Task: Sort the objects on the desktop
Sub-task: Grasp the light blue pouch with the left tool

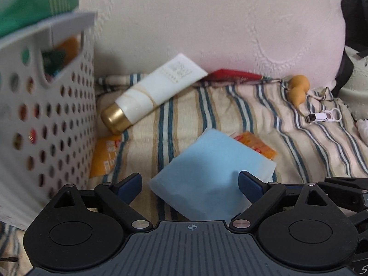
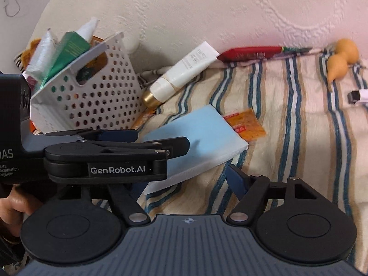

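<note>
The pale blue pad (image 1: 211, 174), a flat squarish block, is seen lying tilted on the striped cloth (image 1: 230, 105), at about 12 o'clock just ahead of both tools. The left gripper (image 1: 188, 184) is set around its near corner, fingers spread wide on either side with a gap visible at the 9 o'clock finger; at the 3 o'clock finger contact cannot be told, so nothing is judged gripped. The right gripper (image 2: 186, 181) is likewise unclenched, its fingers straddling the pad's near white edge without visibly pressing it; its 9 o'clock finger is partly hidden behind the left tool. Under the pad's far corner, at 1 o'clock, an orange sachet (image 2: 246, 126) is tucked, and a second orange packet (image 1: 105, 156) lies at 10 o'clock against the perforated white basket (image 1: 57, 119). The basket is already noted as holding a green box (image 2: 69, 55) and several tubes. A white tube with a gold cap (image 1: 151, 94) rests at 11 o'clock, leaning on the wall beside the basket, with a red packet (image 1: 232, 76) behind it. At 2 o'clock a small gourd (image 1: 296, 89) and a white clip (image 1: 322, 116) remain loose. Sorting is judged partly done: the pad and six loose items are still outside the basket.
</note>
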`<move>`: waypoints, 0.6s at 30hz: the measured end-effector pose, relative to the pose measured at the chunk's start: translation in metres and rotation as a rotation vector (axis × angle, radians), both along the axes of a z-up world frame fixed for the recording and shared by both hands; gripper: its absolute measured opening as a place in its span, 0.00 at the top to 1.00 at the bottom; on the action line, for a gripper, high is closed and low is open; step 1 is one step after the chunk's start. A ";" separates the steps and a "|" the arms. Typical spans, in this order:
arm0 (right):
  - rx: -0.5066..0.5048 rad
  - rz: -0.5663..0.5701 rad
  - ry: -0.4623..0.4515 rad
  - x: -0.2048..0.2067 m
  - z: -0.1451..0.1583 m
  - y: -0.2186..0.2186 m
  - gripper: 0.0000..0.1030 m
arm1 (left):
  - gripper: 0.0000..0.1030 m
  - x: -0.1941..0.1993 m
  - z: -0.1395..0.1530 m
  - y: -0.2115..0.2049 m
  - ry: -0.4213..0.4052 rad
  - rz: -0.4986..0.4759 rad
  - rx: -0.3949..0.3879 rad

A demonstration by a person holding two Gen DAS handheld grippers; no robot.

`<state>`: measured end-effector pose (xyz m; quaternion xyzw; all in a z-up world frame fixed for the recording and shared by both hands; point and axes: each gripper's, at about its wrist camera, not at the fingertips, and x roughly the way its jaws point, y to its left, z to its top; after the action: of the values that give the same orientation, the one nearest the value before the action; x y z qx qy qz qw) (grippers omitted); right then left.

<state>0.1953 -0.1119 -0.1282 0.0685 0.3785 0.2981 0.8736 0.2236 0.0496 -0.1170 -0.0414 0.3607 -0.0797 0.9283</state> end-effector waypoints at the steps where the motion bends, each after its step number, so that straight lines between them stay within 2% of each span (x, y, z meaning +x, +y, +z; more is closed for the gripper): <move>1: 0.003 -0.003 0.001 0.001 -0.001 0.000 0.24 | 0.07 0.002 -0.002 0.003 0.013 0.000 -0.023; 3: 0.005 -0.004 -0.005 0.004 0.000 0.001 0.24 | 0.11 0.004 -0.003 0.007 0.019 0.015 -0.051; 6: -0.006 -0.009 -0.011 0.008 -0.001 0.004 0.25 | 0.19 0.006 -0.004 0.008 0.017 0.021 -0.050; 8: -0.024 -0.018 -0.021 0.009 -0.001 0.007 0.30 | 0.27 0.005 -0.004 0.008 0.014 0.024 -0.049; 9: -0.033 -0.026 -0.025 0.009 -0.001 0.007 0.35 | 0.36 0.004 -0.003 0.007 0.010 0.023 -0.048; 10: -0.040 -0.038 -0.029 0.008 -0.001 0.006 0.39 | 0.40 0.004 -0.001 0.008 0.015 0.024 -0.056; 12: -0.038 -0.057 -0.032 0.008 0.000 0.002 0.61 | 0.51 0.002 0.002 0.008 0.031 0.025 -0.079; 14: -0.038 -0.063 -0.029 0.007 0.000 -0.002 0.74 | 0.55 0.000 0.002 0.003 0.048 -0.003 -0.072; 16: -0.012 -0.079 -0.019 0.005 0.002 -0.009 0.79 | 0.57 -0.008 0.002 -0.006 0.030 -0.050 -0.017; 18: -0.013 -0.086 -0.020 0.003 0.004 -0.015 0.81 | 0.55 -0.014 0.003 -0.011 0.035 -0.078 -0.019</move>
<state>0.1981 -0.1269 -0.1246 0.0760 0.3685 0.2584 0.8898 0.2092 0.0382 -0.1138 -0.0377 0.3773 -0.1184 0.9177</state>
